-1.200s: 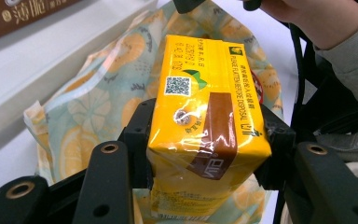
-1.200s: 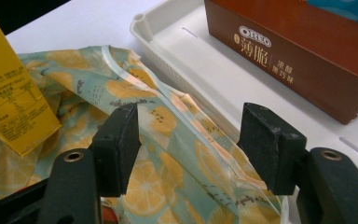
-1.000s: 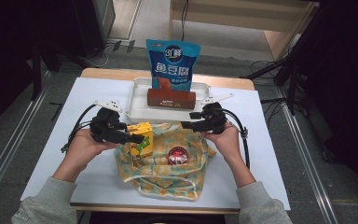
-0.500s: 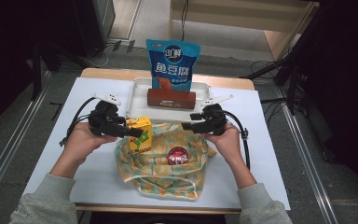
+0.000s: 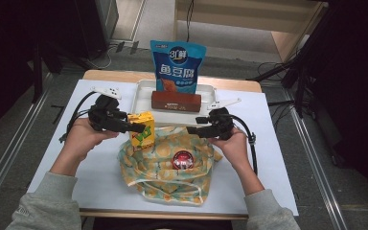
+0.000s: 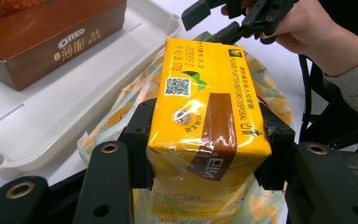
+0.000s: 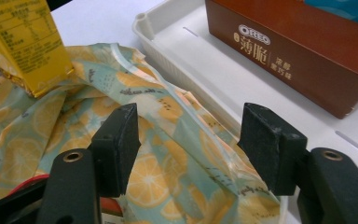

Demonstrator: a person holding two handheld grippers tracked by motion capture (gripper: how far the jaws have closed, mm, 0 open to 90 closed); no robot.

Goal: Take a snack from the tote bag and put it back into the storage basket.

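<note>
Yellow carton (image 6: 205, 126) is pinched between the pads of the left claw (image 5: 136, 128), lifted clear of the lemon-print bag (image 5: 165, 165) just below it. Beyond it, the white tray (image 5: 143, 96) already carries a brown box (image 5: 176, 101). A red-lidded item (image 5: 182, 159) is left in the bag, whose rim lies between the spread jaws of the right claw (image 5: 191, 130).

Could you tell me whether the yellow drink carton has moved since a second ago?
Yes. The yellow drink carton, clamped in the left gripper, has lifted off the lemon-print bag and drawn slightly closer to the white tray.
</note>
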